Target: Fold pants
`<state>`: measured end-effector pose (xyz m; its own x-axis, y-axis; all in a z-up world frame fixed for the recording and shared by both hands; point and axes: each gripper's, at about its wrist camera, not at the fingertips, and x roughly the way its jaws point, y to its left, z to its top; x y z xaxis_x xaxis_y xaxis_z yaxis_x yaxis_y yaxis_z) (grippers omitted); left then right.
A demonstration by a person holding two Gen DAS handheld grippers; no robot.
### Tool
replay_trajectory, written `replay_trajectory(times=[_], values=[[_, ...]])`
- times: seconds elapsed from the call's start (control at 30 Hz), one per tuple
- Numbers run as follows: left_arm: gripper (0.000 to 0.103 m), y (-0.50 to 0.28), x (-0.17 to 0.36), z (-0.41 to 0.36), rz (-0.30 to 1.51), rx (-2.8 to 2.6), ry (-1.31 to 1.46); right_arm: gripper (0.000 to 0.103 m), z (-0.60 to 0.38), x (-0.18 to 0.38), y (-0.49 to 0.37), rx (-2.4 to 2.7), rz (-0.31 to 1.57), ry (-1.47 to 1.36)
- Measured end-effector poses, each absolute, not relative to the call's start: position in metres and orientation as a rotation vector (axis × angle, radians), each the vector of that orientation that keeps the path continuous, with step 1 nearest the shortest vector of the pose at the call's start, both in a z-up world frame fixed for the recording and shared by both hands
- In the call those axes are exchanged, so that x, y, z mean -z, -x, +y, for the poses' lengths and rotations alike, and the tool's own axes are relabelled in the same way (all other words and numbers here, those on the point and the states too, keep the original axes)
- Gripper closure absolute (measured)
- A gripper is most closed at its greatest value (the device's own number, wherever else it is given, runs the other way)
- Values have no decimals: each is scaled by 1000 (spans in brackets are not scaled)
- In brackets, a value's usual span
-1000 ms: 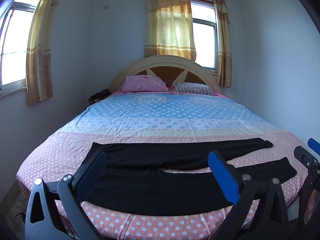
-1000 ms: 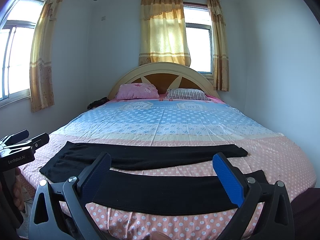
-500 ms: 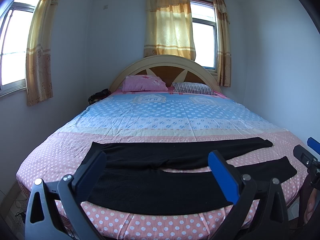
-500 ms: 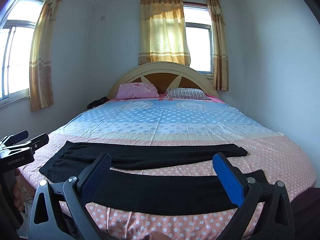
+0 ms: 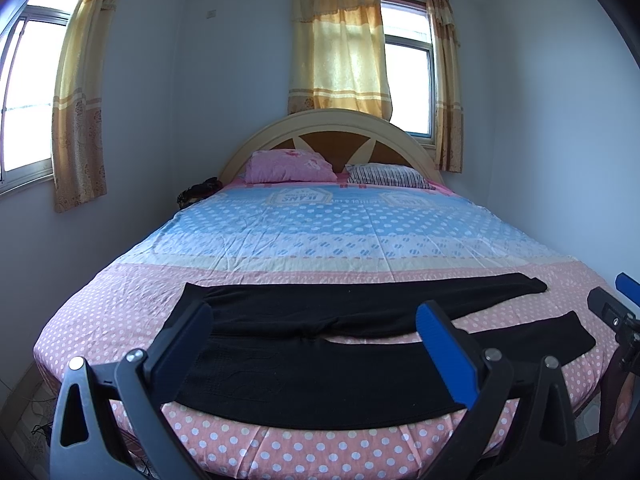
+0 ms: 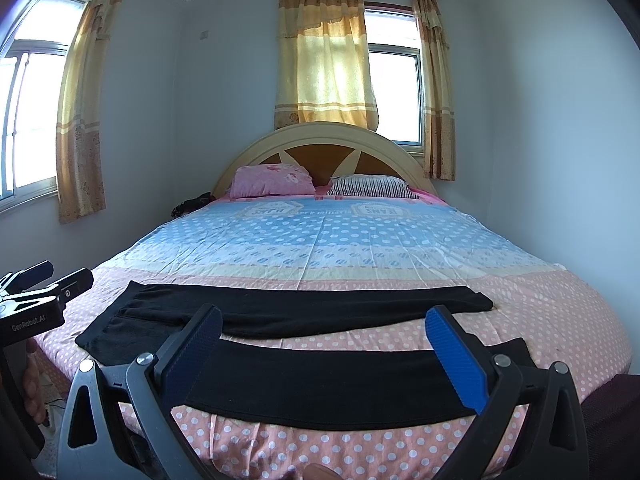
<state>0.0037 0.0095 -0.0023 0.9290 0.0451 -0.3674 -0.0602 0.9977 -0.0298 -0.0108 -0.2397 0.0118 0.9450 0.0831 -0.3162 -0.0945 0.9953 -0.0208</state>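
Black pants (image 5: 320, 376) lie flat across the foot of the bed, waist to the left, the two legs spread apart and running right. The right wrist view shows the same pants (image 6: 320, 384) with the near leg along the bed's edge. My left gripper (image 5: 316, 328) hovers open in front of the waist and crotch area, holding nothing. My right gripper (image 6: 324, 332) is open too, held in front of the near leg. Each gripper shows at the edge of the other's view: the right gripper (image 5: 616, 312), the left gripper (image 6: 44, 280).
The bed (image 5: 120, 312) has a pink and blue polka-dot sheet, with a pink pillow (image 5: 288, 166) and a striped pillow (image 5: 388, 176) at the headboard. A dark bundle (image 5: 198, 192) sits at the far left bedside. Walls stand close on both sides.
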Motion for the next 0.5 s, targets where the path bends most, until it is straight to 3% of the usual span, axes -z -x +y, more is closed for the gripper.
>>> replay_trajectory(times=[0.5], values=[[0, -7, 10, 10, 388, -54, 37, 1, -238, -9, 8, -85, 337, 43]])
